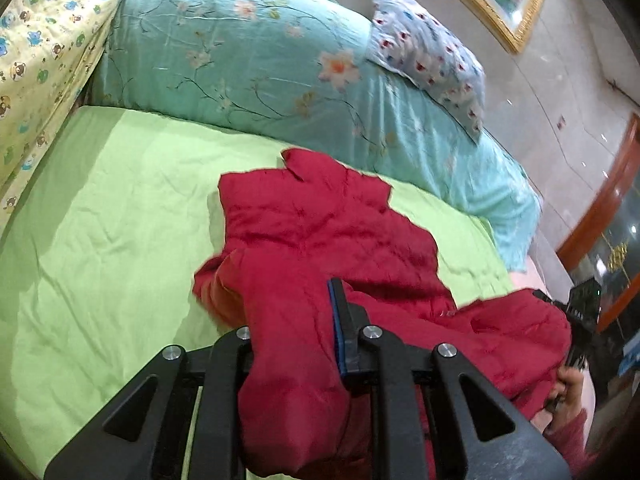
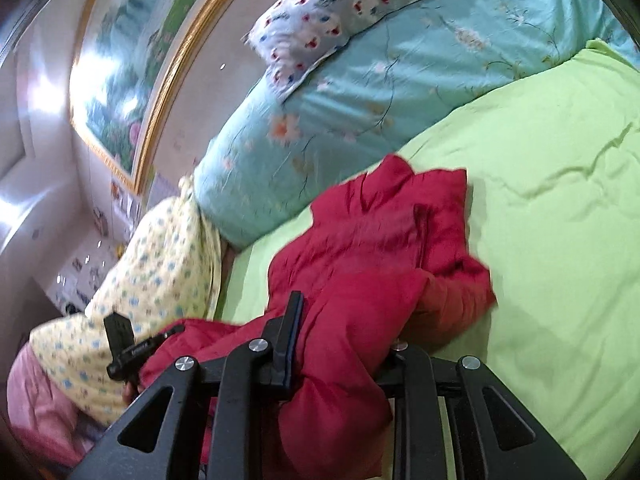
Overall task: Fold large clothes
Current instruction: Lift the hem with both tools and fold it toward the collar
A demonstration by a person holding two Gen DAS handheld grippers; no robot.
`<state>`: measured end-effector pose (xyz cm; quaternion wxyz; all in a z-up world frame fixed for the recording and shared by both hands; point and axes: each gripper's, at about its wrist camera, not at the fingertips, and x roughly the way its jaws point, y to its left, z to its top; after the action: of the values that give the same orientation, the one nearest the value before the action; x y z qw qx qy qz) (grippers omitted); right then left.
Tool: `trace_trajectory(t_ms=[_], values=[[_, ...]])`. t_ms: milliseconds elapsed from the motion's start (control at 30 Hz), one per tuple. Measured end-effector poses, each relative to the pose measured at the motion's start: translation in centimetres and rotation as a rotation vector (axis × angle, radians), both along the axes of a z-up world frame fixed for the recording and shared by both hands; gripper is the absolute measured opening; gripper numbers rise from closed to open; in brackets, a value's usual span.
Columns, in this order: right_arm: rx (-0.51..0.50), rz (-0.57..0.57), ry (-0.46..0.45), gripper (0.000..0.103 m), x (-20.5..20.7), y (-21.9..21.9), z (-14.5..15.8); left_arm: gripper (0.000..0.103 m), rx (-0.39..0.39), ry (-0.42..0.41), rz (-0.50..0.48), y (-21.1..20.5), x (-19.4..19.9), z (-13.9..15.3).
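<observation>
red jacket pinched from both ends on a crowded bed

a red padded jacket [image 1: 320, 232] lies crumpled on the lime-green sheet of the bed [image 1: 100, 220], its far part spread flat toward the bedding and its near part bunched up and lifted into both tools. the left gripper [image 1: 296, 344] has a thick fold of the red cloth running down between its jaws; the blue-edged finger presses against the fabric, so the jaws are closed on the jacket with only the fabric's bulk between them. in the right wrist view the right gripper [image 2: 340, 344] holds the jacket [image 2: 372, 248] the same way: cloth fills the gap between its jaws and spills over the frame toward the camera.

a rolled teal floral quilt [image 1: 240, 52] runs along the far side of the sheet, just beside the jacket's far edge. a pale blue pillow [image 1: 428, 52] with small red and blue prints rests on top of it. a yellow cartoon-print blanket [image 1: 44, 52] is heaped at the side of the bed, touching the quilt's end. a gold-framed picture [image 2: 132, 80] hangs on the wall behind. at the right edge of the left wrist view, the right gripper's black body and part of a hand [image 1: 570, 388] show past the jacket.
</observation>
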<state>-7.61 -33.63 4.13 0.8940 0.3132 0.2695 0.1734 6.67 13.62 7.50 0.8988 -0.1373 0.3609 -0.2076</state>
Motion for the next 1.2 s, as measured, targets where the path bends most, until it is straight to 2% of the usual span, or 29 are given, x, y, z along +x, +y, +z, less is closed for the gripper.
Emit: trace_trajectory(t_ms=[333, 600, 833, 1200], values=[[0.015, -0.07, -0.001, 0.024, 6.1, -1.0, 0.9, 0.019, -0.006, -0.008, 0.053, -0.8, 4.2, 0.4], [0.027, -0.119, 0.015, 0.026, 10.2, -1.5, 0.2, 0.021, -0.016, 0.017, 0.095, -1.6, 9.2, -0.5], [0.095, -0.196, 0.068, 0.028, 15.1, -3.3, -2.4, 0.021, 0.039, 0.033, 0.157, -3.1, 14.5, -2.4], [0.14, -0.314, 0.19, 0.028, 23.1, -4.3, -7.9, 0.021, 0.109, 0.121, 0.225, -5.8, 23.5, -8.3]])
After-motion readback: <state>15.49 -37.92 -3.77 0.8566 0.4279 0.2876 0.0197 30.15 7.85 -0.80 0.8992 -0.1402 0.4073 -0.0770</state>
